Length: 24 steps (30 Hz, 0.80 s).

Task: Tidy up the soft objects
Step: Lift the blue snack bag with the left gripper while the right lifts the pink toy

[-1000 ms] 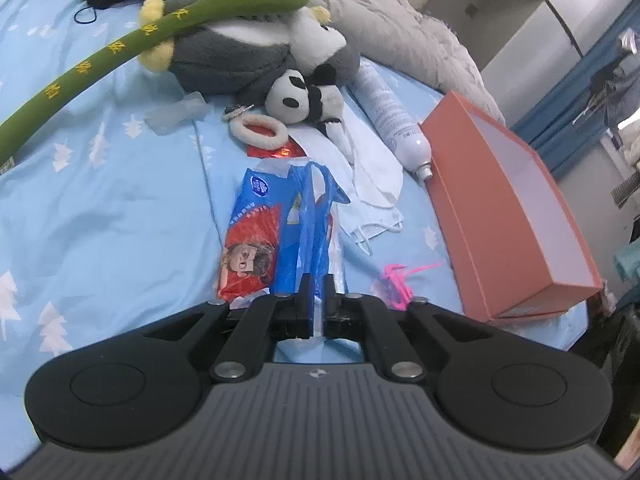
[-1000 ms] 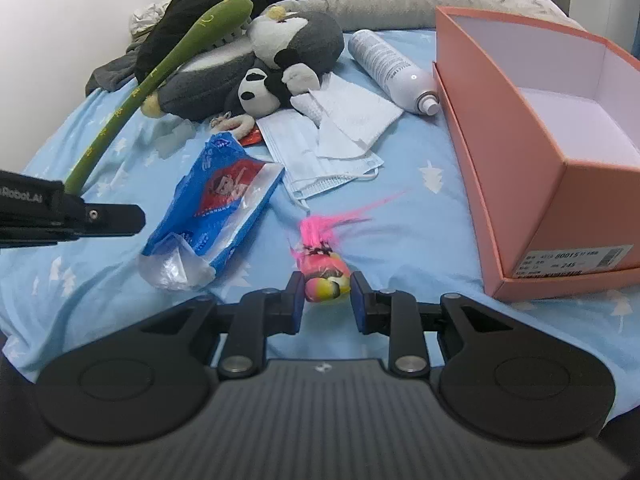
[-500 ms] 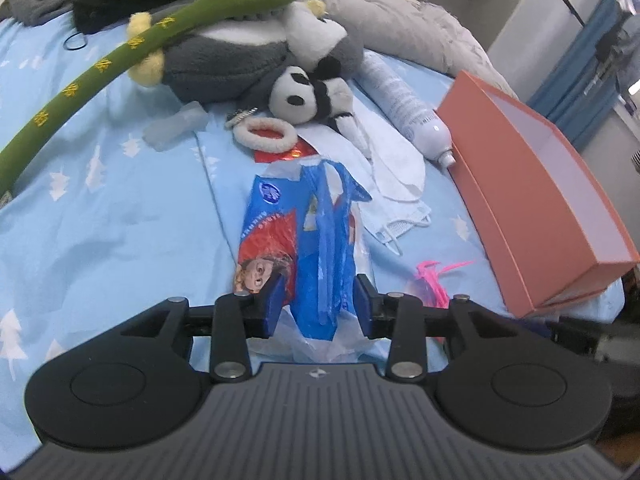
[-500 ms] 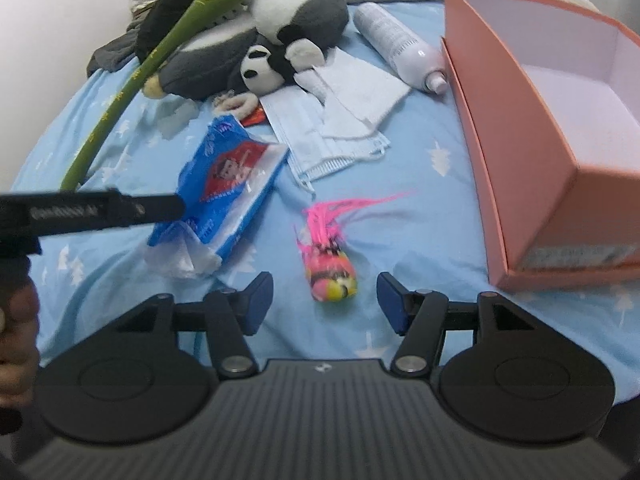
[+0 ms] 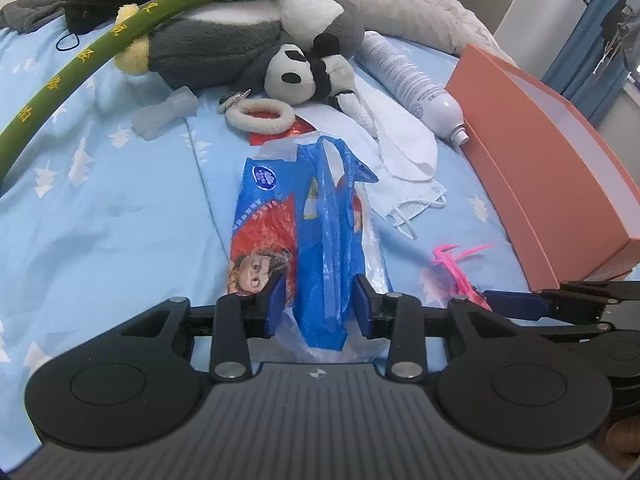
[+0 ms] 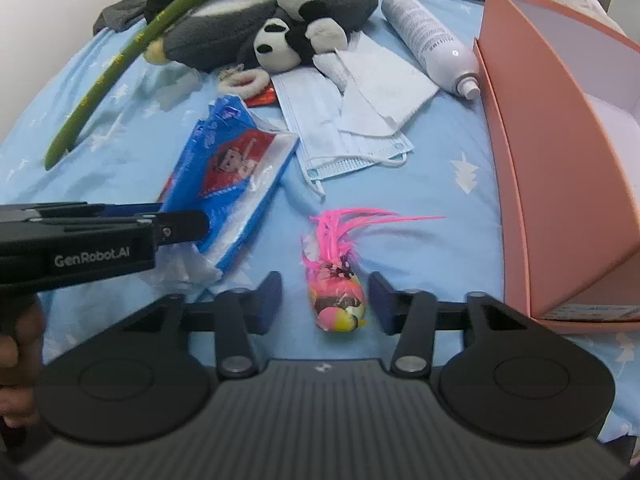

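Observation:
A blue and red tissue packet (image 5: 288,220) lies on the light blue bed sheet (image 5: 100,220). My left gripper (image 5: 320,306) straddles its near end. Its jaws are closing, and the pads stand beside the wrapper without squeezing it. A small pink feathered toy (image 6: 336,296) lies on the sheet between the fingers of my right gripper (image 6: 326,300). Those jaws are closing too, with a gap on each side of the toy. In the right wrist view the left gripper (image 6: 180,224) reaches in from the left over the packet (image 6: 232,168).
An open orange box (image 6: 540,160) stands at the right. Behind lie face masks (image 6: 340,132), a white bottle (image 5: 412,80), a panda plush (image 5: 296,76), a grey plush (image 5: 224,40), a long green plush stick (image 5: 80,64) and a fluffy hair ring (image 5: 260,114). A hand (image 6: 16,344) holds the left gripper.
Both grippers were shut a second ago, the left on the packet and the right on the pink toy. Both have let go; the right jaws have narrowed again since half a second ago.

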Each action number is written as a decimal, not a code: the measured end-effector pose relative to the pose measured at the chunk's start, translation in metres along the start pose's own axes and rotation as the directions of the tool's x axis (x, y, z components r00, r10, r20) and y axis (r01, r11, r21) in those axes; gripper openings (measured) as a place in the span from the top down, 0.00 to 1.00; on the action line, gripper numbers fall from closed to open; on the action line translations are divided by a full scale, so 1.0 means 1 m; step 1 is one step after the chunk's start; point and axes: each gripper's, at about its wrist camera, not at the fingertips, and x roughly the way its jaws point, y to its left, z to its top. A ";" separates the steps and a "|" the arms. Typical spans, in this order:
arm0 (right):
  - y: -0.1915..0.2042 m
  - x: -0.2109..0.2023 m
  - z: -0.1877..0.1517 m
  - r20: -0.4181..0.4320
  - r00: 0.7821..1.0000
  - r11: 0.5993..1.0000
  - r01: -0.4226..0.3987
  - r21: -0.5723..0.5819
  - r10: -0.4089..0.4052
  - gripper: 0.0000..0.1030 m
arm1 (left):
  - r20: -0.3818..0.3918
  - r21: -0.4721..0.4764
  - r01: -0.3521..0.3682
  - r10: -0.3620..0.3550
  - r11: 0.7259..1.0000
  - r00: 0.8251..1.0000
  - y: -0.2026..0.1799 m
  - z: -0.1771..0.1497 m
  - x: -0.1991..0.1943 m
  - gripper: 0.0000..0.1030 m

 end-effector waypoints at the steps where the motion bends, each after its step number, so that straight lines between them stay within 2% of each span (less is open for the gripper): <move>1: 0.000 0.001 0.000 0.000 1.000 1.000 0.006 0.004 -0.006 0.60 | 0.005 0.005 -0.001 0.001 1.000 1.000 -0.002 0.001 0.001 0.66; 2: -0.001 0.003 0.001 -0.001 1.000 1.000 0.009 0.005 -0.009 0.63 | 0.011 0.010 -0.006 0.006 1.000 1.000 -0.003 0.001 0.001 0.71; 5: -0.002 0.008 0.000 -0.022 1.000 1.000 0.013 -0.007 -0.013 0.69 | -0.003 0.004 -0.050 0.050 0.999 0.999 -0.006 0.002 0.007 0.79; 8: -0.004 0.007 -0.001 -0.028 1.000 1.000 0.011 -0.003 -0.011 0.69 | 0.009 -0.013 -0.053 0.054 0.998 0.999 -0.008 0.005 0.002 0.86; 10: -0.003 0.003 0.000 -0.023 1.000 1.000 0.016 0.000 -0.016 0.69 | -0.012 -0.037 -0.042 0.041 0.998 0.999 -0.009 0.007 -0.001 0.89; 15: -0.005 -0.013 0.002 0.021 1.000 0.999 0.015 0.030 -0.016 0.69 | -0.002 -0.078 -0.035 0.035 0.996 0.999 -0.010 0.011 -0.018 0.90; 24: -0.007 -0.069 0.009 0.151 0.988 0.996 -0.003 0.086 -0.010 0.69 | 0.070 -0.075 -0.001 0.006 0.997 0.998 -0.021 0.023 -0.069 0.90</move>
